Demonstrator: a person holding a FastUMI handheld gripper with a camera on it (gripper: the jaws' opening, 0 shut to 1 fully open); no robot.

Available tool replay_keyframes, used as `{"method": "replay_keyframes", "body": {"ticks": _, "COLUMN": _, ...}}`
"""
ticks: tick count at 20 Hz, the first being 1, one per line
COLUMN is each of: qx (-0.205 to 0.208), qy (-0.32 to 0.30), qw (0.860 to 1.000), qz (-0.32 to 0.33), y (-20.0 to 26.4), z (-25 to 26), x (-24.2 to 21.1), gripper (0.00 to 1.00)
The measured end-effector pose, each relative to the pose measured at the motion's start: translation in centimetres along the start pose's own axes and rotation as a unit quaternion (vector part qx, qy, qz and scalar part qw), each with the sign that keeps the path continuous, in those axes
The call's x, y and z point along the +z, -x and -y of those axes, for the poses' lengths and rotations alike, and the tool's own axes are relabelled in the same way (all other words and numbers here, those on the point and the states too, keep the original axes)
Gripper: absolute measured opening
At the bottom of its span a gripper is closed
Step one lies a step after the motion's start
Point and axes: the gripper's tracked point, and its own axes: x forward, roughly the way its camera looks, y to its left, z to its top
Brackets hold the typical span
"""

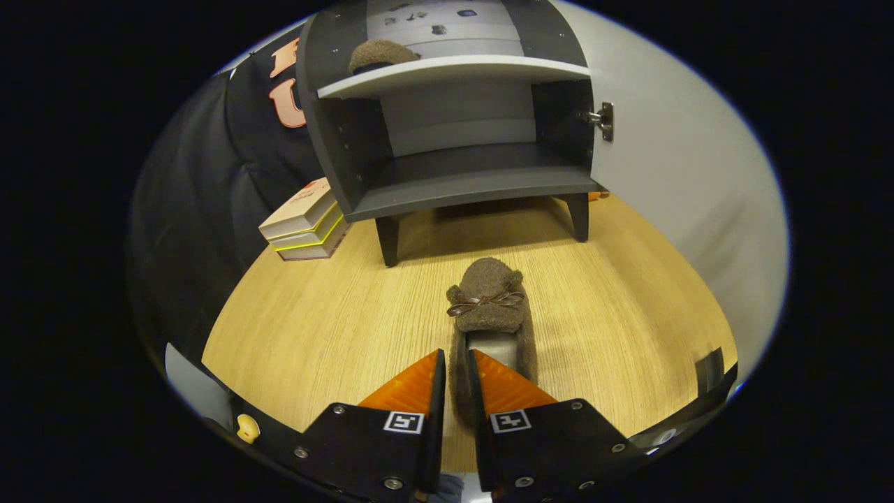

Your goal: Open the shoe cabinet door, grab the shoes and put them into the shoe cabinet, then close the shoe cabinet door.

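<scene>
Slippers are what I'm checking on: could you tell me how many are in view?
2. One brown slipper lies on the wooden floor, its side wall pinched between the gripper fingers. A second slipper sits on the cabinet's upper shelf, partly hidden.

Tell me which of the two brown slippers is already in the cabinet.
The slipper on the upper shelf of the open cabinet. The other slipper, with the bow, lies on the wooden floor, its left side wall pinched between the gripper's fingers.
</scene>
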Motion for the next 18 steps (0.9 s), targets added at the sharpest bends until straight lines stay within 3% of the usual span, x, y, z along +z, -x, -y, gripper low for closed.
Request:
{"method": "replay_keyframes", "body": {"ticks": 14, "qx": -0.022, "qy": -0.032, "qw": 0.999, "qz": -0.019, "y": -8.0, "z": 0.7, "x": 1.0, "gripper": 0.21}}
{"method": "replay_keyframes", "body": {"ticks": 18, "qx": -0.02, "qy": -0.045, "qw": 0.999, "qz": -0.012, "y": -7.5, "z": 0.8, "x": 1.2, "gripper": 0.08}}
